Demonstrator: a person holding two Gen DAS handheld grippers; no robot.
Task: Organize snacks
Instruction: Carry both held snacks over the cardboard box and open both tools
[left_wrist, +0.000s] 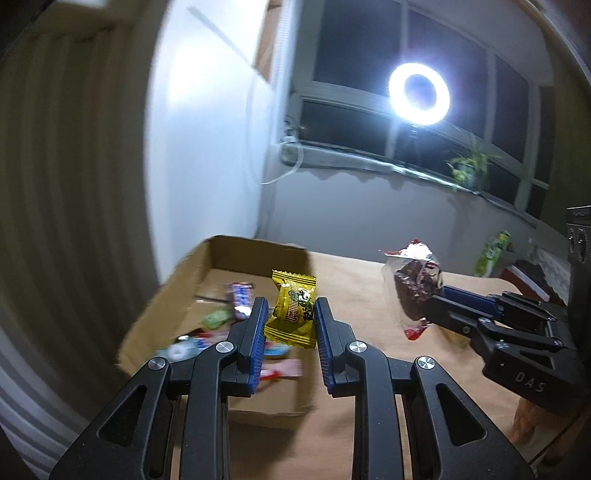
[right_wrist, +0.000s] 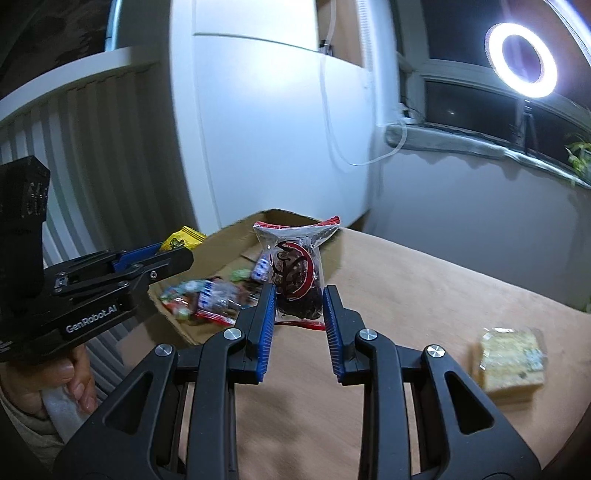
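Several snacks already lie in the box, which sits at the far left of the table; they are blurred, though a blue-and-white wrapper and some green and red ones can be made out. That part of the sorting looks done.

Two more are on their way. The left gripper is clamped on a yellow packet and holds it above the box's near right corner. The right gripper is closed on a clear bag of dark pieces with red trim, held in the air just right of the box, over bare table. Both still need to be set inside and let go, the yellow one being closer to its drop.

One wrapped yellow cake is left on the table, near and well to the right, apart from everything else. By my reading it is the last snack in view to collect, so the job is well past halfway.
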